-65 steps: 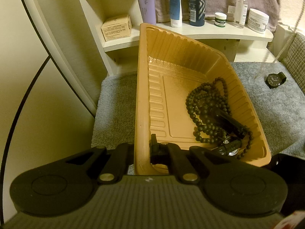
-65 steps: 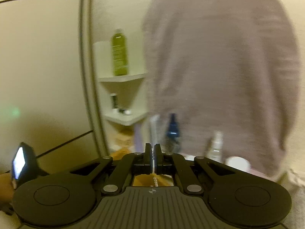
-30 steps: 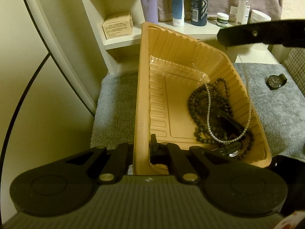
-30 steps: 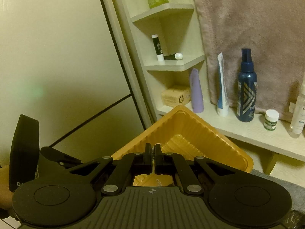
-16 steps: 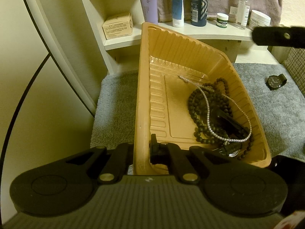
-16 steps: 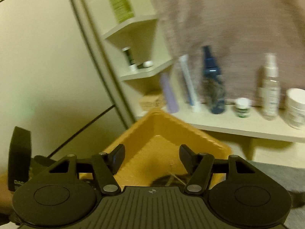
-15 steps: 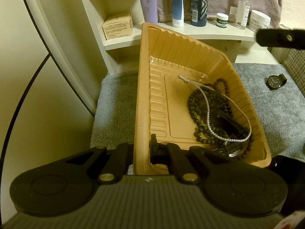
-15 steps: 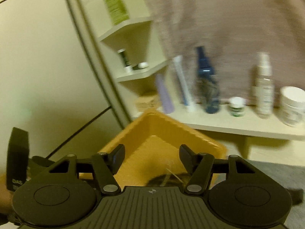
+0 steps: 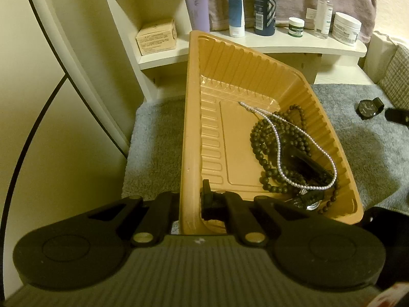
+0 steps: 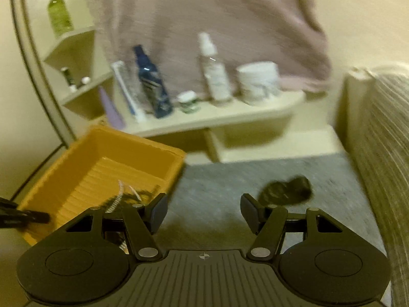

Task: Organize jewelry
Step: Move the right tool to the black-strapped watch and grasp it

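Pearls point(image 9: 301, 151) now lie in tray point(image 9: 194, 117); right gripper point(image 10: 203, 211) fingers spread empty.

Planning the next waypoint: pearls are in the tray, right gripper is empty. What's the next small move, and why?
Probably ease the right gripper forward and down onto the black watch on the grey mat. Its jaws stand open and empty, the watch is the only piece outside the tray, and the left gripper is shut on the tray's wall.

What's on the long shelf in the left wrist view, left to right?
Cardboard box → lilac tube → blue-and-white tube → dark blue bottle → small green-labelled jar → clear spray bottle → white tub.
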`<state>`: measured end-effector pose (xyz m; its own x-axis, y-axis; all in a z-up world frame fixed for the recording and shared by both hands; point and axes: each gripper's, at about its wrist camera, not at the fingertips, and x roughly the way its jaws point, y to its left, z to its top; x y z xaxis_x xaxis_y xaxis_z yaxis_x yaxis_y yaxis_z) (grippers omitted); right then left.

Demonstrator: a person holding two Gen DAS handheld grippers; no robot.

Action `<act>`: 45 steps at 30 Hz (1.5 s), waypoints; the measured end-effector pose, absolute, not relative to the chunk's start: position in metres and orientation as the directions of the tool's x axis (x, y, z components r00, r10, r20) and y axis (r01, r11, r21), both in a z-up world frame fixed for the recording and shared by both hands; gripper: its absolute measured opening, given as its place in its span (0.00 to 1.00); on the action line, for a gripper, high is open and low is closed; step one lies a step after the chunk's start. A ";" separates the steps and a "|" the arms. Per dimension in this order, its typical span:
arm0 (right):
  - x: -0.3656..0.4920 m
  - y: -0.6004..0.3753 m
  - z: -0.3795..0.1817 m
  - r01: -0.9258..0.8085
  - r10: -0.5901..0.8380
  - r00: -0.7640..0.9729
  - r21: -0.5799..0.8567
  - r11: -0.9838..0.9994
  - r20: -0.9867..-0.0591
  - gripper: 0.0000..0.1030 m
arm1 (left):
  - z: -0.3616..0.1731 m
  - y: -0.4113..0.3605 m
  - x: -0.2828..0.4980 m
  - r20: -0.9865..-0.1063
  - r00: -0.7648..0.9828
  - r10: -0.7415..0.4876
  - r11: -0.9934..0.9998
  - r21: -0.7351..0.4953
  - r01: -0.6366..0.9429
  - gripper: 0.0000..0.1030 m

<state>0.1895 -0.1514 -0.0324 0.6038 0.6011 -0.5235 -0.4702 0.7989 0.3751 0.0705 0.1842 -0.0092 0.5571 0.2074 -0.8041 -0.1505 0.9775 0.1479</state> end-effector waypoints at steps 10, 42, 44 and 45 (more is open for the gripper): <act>0.192 -0.167 -0.052 -0.413 0.527 0.637 0.329 0.849 -0.562 0.61 | -0.009 0.184 0.070 -0.803 0.558 0.208 0.977 0.148 -0.150 0.03; 0.282 -0.159 -0.098 -0.313 0.445 0.655 0.318 0.895 -0.610 0.75 | -0.009 0.184 0.070 -0.806 0.553 0.210 0.977 0.154 -0.148 0.03; 0.281 -0.159 -0.097 -0.292 0.413 0.669 0.292 0.911 -0.618 0.62 | -0.009 0.184 0.069 -0.806 0.553 0.210 0.977 0.154 -0.148 0.03; 0.281 -0.161 -0.098 -0.283 0.409 0.673 0.296 0.912 -0.616 0.57 | -0.009 0.184 0.069 -0.806 0.553 0.211 0.977 0.154 -0.148 0.03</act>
